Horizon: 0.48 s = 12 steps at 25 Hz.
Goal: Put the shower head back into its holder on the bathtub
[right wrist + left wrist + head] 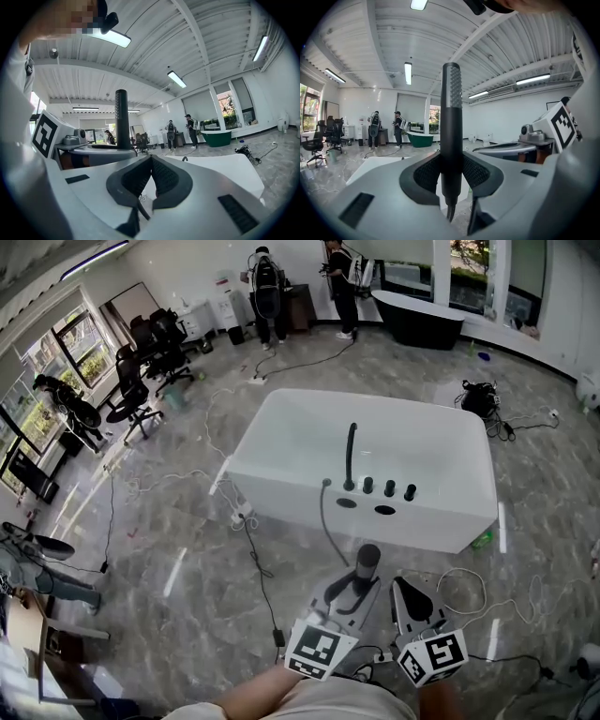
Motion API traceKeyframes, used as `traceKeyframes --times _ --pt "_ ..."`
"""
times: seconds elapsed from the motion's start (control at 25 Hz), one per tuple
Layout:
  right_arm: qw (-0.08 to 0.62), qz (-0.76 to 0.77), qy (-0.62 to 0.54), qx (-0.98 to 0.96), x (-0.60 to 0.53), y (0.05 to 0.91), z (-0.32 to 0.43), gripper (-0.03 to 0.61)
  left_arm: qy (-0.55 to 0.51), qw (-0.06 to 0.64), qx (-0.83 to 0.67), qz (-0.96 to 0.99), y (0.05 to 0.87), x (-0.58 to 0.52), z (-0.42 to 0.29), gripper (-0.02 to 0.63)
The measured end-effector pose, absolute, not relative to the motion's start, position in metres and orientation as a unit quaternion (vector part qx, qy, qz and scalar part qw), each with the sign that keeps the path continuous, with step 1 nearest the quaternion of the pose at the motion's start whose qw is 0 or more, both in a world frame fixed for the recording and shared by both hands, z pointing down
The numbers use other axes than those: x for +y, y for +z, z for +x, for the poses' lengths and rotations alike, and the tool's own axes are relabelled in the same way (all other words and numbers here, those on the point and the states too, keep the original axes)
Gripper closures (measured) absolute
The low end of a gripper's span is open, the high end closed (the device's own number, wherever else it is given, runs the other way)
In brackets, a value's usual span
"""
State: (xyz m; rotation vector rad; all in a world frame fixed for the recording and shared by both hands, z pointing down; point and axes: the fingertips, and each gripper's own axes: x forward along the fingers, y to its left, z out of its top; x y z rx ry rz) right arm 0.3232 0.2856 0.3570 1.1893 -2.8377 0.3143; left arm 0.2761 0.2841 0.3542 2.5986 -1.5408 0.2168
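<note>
Shower head: the black stick-shaped shower head (367,559) stands upright in my left claw (361,579), out over the floor on the near side of the bathtub (281,407), well apart from its deck.
Left claw: closed on the handle low down, both pads pressed to its sides, so the spray end points up and the hose (323,521) hangs free below.
Hose: it runs from the tub deck across the floor to the handle, slack enough, I judge, to let me carry the head in.
Holder: I take it to be one of the dark oval openings (347,503) on the deck, beside the spout (351,456) and the knobs (388,488); I cannot tell which.
Right claw: my right claw (401,589) has its pads touching and nothing between them, held just beside the left, free to steady the hose if needed.
Writing: none readable; only the square-marker cubes (319,648) on my claws.
</note>
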Motion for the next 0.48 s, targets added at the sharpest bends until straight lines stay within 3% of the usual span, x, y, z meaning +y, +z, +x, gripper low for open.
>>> traceKeyframes --times 0.48 --pt "0.030 0.385 0.109 -0.916 0.228 0.368 0.210 0.565 0.071 0.052 -0.513 0.854 0.354 0.225 0.157 0.480"
